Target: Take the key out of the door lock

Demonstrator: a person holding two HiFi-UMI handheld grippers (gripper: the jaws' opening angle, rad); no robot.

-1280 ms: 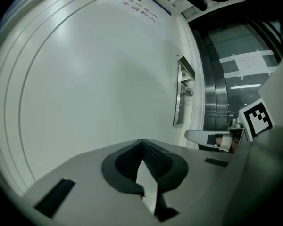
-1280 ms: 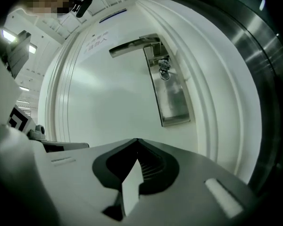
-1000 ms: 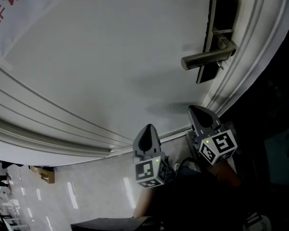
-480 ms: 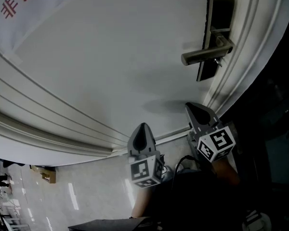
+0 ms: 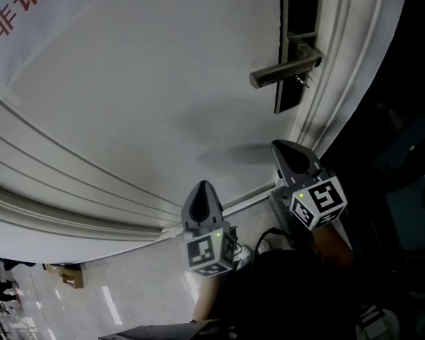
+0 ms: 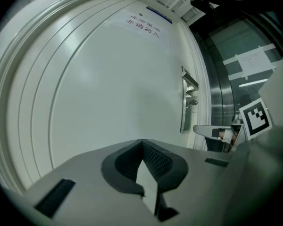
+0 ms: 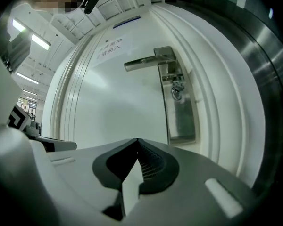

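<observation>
Since the earlier frame, the lock (image 5: 301, 13) has shifted left in the head view. Key (image 7: 177, 92) sits in the lock, below the handle (image 7: 144, 62). Left gripper (image 5: 201, 192) and right gripper (image 5: 289, 153) are closed, empty, well apart from it. Extraction not yet begun.

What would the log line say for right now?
stage: before grasp | left gripper: shut, empty | right gripper: shut, empty | key: in lock under door handle, untouched

key (image 5: 302, 81): too small to make out | sign (image 5: 35, 13): cut off by top-left edge, lettering partial
</observation>
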